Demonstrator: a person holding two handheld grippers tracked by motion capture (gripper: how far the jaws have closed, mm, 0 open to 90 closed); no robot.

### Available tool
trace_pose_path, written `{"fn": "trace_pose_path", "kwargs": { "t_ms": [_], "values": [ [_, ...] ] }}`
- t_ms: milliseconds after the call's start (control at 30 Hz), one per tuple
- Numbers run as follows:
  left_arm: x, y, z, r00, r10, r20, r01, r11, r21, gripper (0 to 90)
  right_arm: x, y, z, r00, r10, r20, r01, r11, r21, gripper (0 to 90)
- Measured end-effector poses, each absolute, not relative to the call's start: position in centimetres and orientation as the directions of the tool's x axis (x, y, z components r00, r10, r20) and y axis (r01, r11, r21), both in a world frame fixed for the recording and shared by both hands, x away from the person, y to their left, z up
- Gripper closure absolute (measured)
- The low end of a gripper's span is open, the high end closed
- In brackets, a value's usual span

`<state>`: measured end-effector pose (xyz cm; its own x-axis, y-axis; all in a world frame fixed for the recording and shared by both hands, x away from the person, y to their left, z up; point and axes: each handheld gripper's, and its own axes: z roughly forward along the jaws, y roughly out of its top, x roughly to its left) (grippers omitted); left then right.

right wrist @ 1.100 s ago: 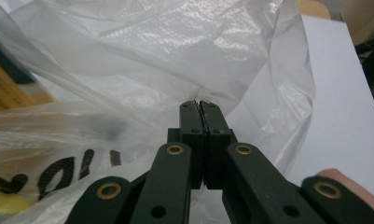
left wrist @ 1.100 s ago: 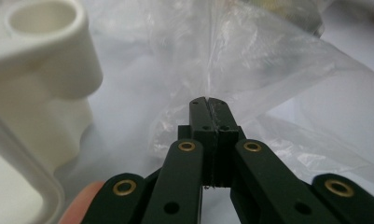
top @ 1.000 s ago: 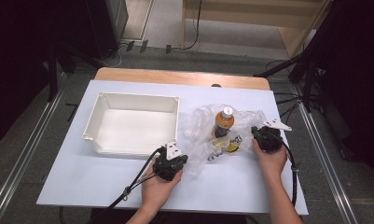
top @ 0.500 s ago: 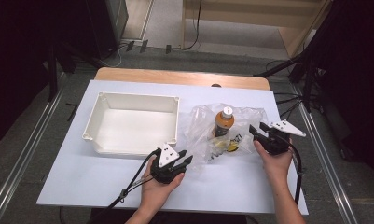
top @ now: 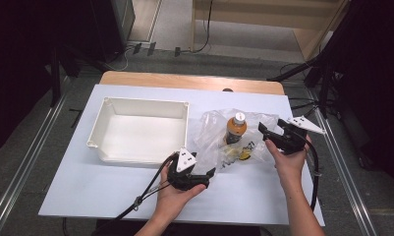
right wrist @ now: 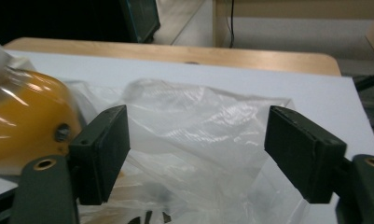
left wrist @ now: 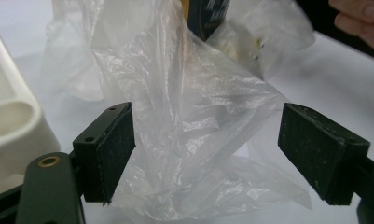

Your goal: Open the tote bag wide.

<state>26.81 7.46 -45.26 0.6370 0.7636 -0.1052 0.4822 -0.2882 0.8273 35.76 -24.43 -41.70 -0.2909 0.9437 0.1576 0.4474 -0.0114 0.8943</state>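
A clear plastic bag (top: pixel 211 142) lies on the white table, right of centre. Inside it an orange drink bottle (top: pixel 235 129) with a white cap stands upright, with small dark and yellow bits at its foot. My left gripper (top: pixel 207 178) sits at the bag's near left corner; its jaws have just been opening, and crumpled bag film (left wrist: pixel 189 116) rises loosely between the spread pads. At the bag's right edge, slightly raised, my right gripper (top: pixel 272 127) has just been opening too; the bag (right wrist: pixel 198 135) lies between and beyond its pads, with the bottle (right wrist: pixel 26 121) at left.
A white rectangular tray (top: pixel 144 102) with nothing in it stands left of the bag, and its rounded corner (left wrist: pixel 12 121) is close to my left gripper. Bare table (top: pixel 111 191) spreads along the front. A wooden strip (top: pixel 184 81) borders the far edge.
Both grippers went from shut on the bag's corners to open, letting the film go. The right hand rose a little and the bag slackened.
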Motion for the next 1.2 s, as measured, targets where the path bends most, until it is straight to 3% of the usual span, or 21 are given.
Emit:
{"fn": "trace_pose_path", "kwargs": {
  "t_ms": [133,267,333,367,467,733,1200],
  "values": [
    [26.9,7.2,-46.2,0.565,0.825,-0.021,0.528,-0.341,0.777,45.8,36.9,-24.0,-43.4,-0.300,0.942,0.150,0.513,0.027,0.858,43.8],
    [27.3,7.6,-46.6,0.566,0.824,-0.035,0.574,-0.363,0.735,79.5,37.6,-23.1,-45.2,-0.301,0.951,0.077,0.591,0.122,0.798,60.2],
    [27.6,8.1,-46.7,0.569,0.820,-0.064,0.600,-0.360,0.715,90.0,37.8,-23.1,-45.8,-0.300,0.951,0.078,0.612,0.129,0.780,71.7],
    [27.7,8.2,-46.7,0.569,0.819,-0.079,0.610,-0.356,0.708,90.0,37.8,-23.3,-46.0,-0.292,0.954,0.072,0.616,0.131,0.777,81.3],
    [27.8,8.6,-46.8,0.572,0.815,-0.094,0.629,-0.362,0.689,90.0,38.1,-23.7,-46.3,-0.269,0.960,0.074,0.637,0.120,0.762,90.0],
    [27.3,9.3,-46.9,0.577,0.816,-0.042,0.612,-0.398,0.684,90.0,38.7,-24.0,-47.5,-0.234,0.972,0.038,0.670,0.133,0.730,90.0],
    [27.1,9.8,-47.0,0.574,0.817,-0.057,0.609,-0.379,0.696,90.0,38.5,-23.9,-48.0,-0.237,0.971,-0.011,0.672,0.172,0.720,90.0]
  ]
}}
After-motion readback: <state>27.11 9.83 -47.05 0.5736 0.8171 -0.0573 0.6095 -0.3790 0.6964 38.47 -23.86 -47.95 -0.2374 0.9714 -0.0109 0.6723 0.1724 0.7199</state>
